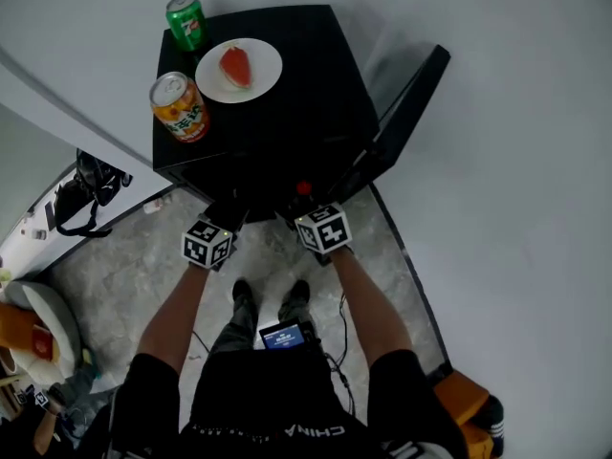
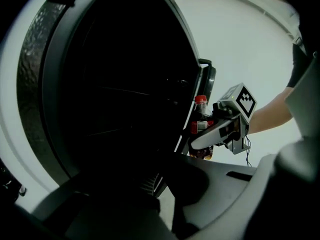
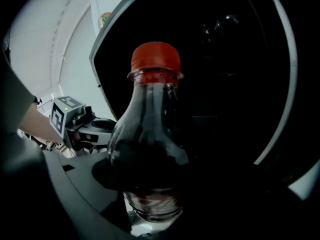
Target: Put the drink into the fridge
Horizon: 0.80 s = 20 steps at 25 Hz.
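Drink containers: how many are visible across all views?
3. A green can on the fridge, back left corner; an orange can nearer, at its left edge; a cola bottle held in the right tongs. The dark fridge interior may hide more.

Head cam: bottle (image 1: 304,188) is nearly all hidden under the right gripper (image 1: 311,207); I only get the red cap. Tips of both grippers, left gripper (image 1: 222,220) incl., vanish under the fridge (image 1: 287,94) top edge. In both gripper views the fridge interior is just black, so I can't make out shelves or compartments. Bottle label is too small in the left gripper view and too dark in the right gripper view. Print on the orange can (image 1: 179,106) and green can (image 1: 186,22) is too small to read, and so is the small screen (image 1: 284,336) at my waist. The clutter (image 1: 19,323) bottom left is cut off by the frame; can't ID it.
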Each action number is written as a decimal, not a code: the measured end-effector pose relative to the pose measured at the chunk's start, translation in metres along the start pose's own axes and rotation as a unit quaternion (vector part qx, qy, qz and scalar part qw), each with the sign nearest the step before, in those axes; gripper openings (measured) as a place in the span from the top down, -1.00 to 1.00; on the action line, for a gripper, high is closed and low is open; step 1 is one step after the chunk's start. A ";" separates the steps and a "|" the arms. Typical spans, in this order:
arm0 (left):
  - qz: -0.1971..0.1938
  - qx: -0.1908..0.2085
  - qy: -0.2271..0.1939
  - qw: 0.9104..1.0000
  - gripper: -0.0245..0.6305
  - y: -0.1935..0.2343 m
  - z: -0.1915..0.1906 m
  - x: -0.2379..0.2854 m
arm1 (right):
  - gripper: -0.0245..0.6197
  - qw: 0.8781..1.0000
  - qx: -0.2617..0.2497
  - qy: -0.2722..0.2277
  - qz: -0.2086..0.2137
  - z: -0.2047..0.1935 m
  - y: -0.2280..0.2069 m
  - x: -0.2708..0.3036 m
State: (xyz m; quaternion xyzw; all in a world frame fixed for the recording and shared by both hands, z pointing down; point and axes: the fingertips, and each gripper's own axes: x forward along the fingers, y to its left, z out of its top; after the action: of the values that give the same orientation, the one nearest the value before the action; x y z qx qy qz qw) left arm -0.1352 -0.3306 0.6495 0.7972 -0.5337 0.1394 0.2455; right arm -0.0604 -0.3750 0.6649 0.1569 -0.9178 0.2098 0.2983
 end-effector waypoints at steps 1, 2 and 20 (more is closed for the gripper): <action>0.008 -0.003 -0.003 1.000 0.89 0.005 0.000 0.006 | -0.05 1.000 -0.006 -0.004 -0.005 0.003 -0.005 0.008; 0.015 -0.006 -0.008 1.000 0.89 0.009 0.000 0.011 | -0.05 1.000 -0.011 -0.009 -0.010 0.007 -0.010 0.016; 0.209 -0.034 -0.071 0.975 0.89 0.079 0.012 0.085 | -0.05 0.991 -0.008 -0.092 -0.100 0.049 -0.063 0.108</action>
State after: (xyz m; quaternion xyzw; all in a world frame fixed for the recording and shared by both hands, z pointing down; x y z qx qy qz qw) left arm -0.1751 -0.4281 0.7004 0.6670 -0.7090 0.1128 0.1992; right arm -0.1415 -0.4708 0.7133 0.2642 -0.9228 0.1559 0.2332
